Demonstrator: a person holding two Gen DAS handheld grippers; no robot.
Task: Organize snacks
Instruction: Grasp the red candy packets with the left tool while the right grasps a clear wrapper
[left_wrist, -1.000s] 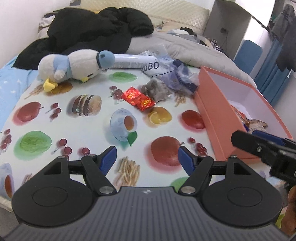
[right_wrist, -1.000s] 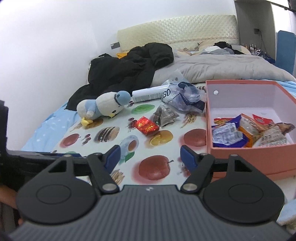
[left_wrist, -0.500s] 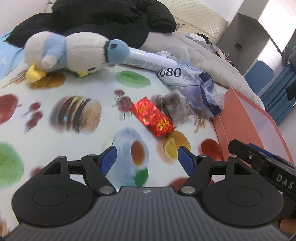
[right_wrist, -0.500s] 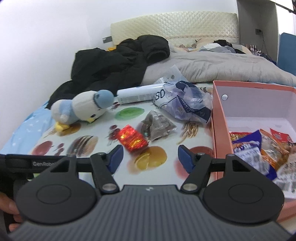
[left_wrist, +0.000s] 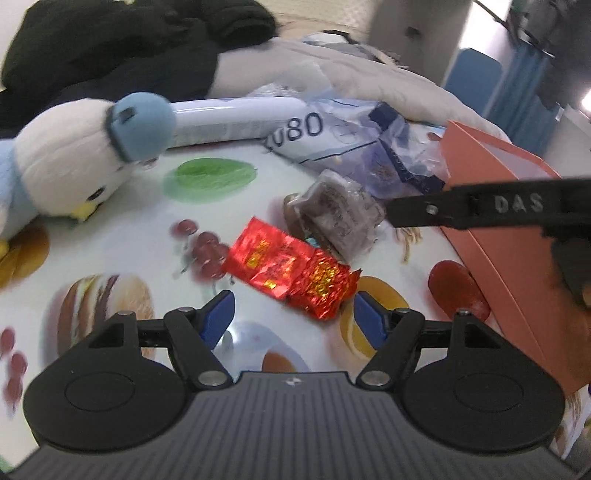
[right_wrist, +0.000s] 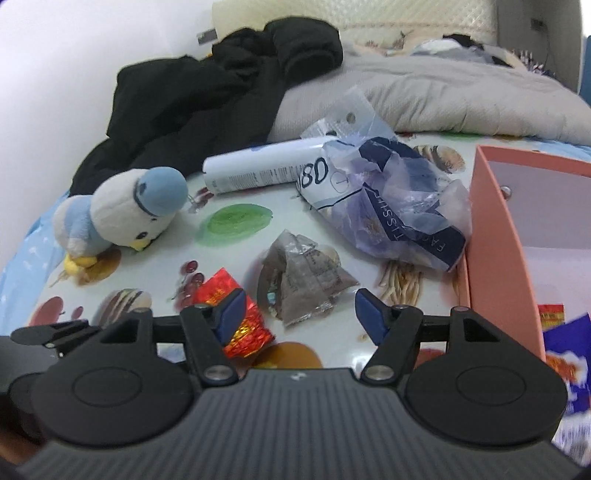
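Left wrist view: the left gripper is spread wide, nothing between its blue fingertips. Directly ahead lies the red foil snack packet on the food-print tablecloth; its near edge falls between the two fingertips, contact not discernible. Just beyond it, touching its far right corner, sits the dark clear-wrapped snack. The orange box closes off the right side; its near wall runs diagonally towards the camera. The right gripper reaches in from the right across the box corner, its tip at the dark snack's right edge. To the far left lies the plush penguin; bare cloth separates it from the red packet. Behind, a white tube and a crumpled blue plastic bag lie against the box's far corner.

Right wrist view: the right gripper is likewise fully spread and holds nothing. The dark clear-wrapped snack lies just ahead, between the fingertip lines. The red foil snack packet is partly hidden behind the left fingertip. The orange box borders the right, with packets inside. The blue plastic bag rests against the box wall. Open cloth lies between the plush penguin and the dark snack.
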